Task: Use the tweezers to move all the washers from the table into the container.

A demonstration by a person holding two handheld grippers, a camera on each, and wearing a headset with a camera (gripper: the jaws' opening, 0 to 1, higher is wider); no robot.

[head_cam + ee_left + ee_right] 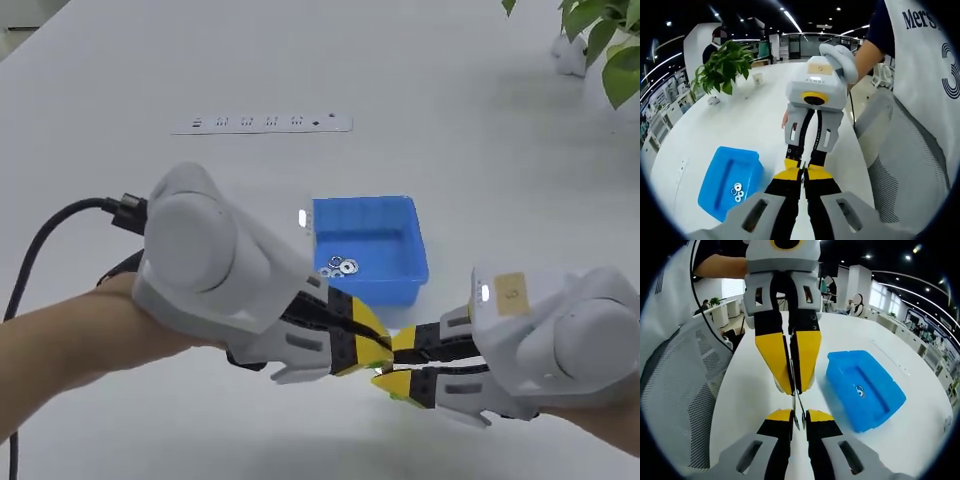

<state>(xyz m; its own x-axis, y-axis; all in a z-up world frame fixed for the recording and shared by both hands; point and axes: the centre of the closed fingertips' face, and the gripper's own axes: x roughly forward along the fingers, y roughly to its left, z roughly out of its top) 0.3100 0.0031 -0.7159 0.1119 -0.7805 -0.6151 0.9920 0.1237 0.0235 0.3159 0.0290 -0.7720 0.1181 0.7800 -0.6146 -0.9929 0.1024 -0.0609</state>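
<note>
A blue container [365, 205] [722, 170] [885, 405] stands on the white table and holds several washers [342, 266] [737, 191] [859, 390]. Just in front of it my two grippers meet tip to tip. The left gripper [378, 345] [802, 176] [794, 388] is shut on a thin pair of metal tweezers [797, 402] [801, 167]. Facing it, the right gripper [388, 372] [800, 418] [804, 162] has its jaws closed around the tweezers' other end. No loose washers are visible on the table.
A white power strip [262, 123] lies far back on the table. A potted plant [600, 40] [722, 67] stands at the back right corner. A black cable [50, 230] trails from the left gripper. A mesh chair [900, 150] [675, 390] stands by the table's near edge.
</note>
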